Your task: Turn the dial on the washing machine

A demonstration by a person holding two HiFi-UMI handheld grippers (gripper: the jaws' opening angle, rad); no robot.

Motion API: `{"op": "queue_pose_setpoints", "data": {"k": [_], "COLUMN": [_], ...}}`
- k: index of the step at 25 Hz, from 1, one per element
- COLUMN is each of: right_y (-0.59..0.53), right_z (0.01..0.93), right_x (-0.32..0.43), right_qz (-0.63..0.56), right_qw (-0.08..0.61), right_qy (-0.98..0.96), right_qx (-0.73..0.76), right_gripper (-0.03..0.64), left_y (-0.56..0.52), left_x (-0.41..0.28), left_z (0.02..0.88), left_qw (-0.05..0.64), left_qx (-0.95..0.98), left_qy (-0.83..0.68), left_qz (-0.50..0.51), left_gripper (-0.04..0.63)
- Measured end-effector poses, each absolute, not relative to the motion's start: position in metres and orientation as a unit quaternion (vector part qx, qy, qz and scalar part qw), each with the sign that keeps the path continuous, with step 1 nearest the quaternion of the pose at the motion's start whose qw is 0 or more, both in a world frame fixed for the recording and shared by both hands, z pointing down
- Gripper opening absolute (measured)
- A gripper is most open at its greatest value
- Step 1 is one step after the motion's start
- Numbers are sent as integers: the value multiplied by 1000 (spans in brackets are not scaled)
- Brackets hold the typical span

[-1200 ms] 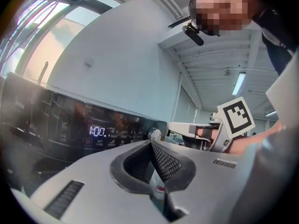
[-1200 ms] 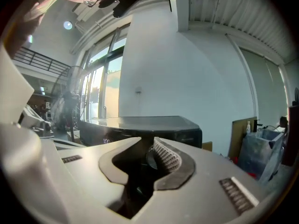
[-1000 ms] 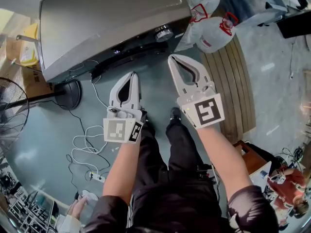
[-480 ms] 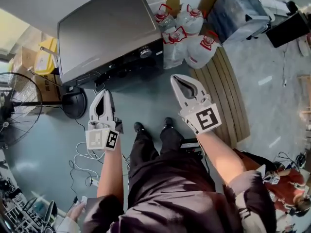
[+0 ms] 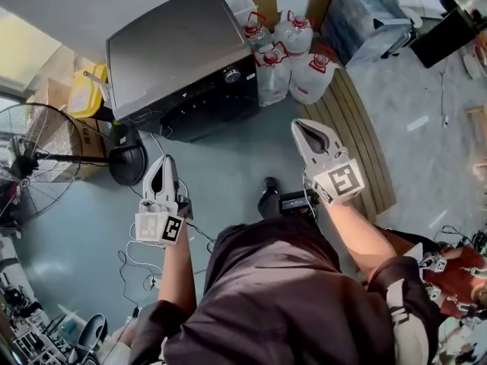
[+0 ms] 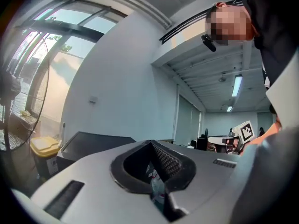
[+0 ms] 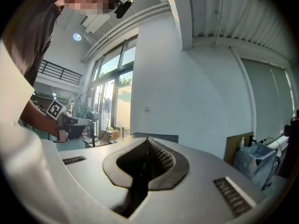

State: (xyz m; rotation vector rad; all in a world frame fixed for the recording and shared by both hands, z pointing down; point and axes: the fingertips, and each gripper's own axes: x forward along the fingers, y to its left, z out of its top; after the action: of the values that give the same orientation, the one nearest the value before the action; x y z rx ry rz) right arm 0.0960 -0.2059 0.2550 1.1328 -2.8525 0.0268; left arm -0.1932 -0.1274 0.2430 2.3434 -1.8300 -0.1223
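In the head view the washing machine [image 5: 175, 52] stands at the top, with a grey lid and a black front panel. Its round silver dial [image 5: 231, 74] sits at the panel's right end. Both grippers hang well short of the machine and touch nothing. My left gripper [image 5: 162, 160] is shut and empty, below the machine's left corner. My right gripper [image 5: 302, 125] is also shut and empty, to the right of and below the dial. In the left gripper view the shut tips [image 6: 150, 142] point level, with the machine's dark lid [image 6: 93, 141] far off. The right gripper view shows closed tips [image 7: 147, 139].
A standing fan [image 5: 38, 154] and its round base [image 5: 125, 162] are left of the machine. Several water jugs [image 5: 289, 59] stand against its right side, beside a wooden slatted board [image 5: 358, 135]. Cables [image 5: 141, 257] lie on the floor by my left arm.
Both grippers have drawn back from the washing machine, which now looks smaller and farther off. The jaws of both stayed shut.
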Motion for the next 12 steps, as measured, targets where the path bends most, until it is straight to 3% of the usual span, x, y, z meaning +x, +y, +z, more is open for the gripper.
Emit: {"op": "queue_pose_setpoints", "data": {"k": [12], "right_y": [-57], "right_z": [234], "right_x": [67], "right_qz": [-4], "right_qw": [35], "right_qy": [-911], "right_qx": [411], "right_gripper": [21], "left_y": [30], "left_x": [-243], "left_z": [238], "left_qw": [74], "left_qx": [774], "left_qy": [-627], "left_qz": [-44], "left_gripper": [11]}}
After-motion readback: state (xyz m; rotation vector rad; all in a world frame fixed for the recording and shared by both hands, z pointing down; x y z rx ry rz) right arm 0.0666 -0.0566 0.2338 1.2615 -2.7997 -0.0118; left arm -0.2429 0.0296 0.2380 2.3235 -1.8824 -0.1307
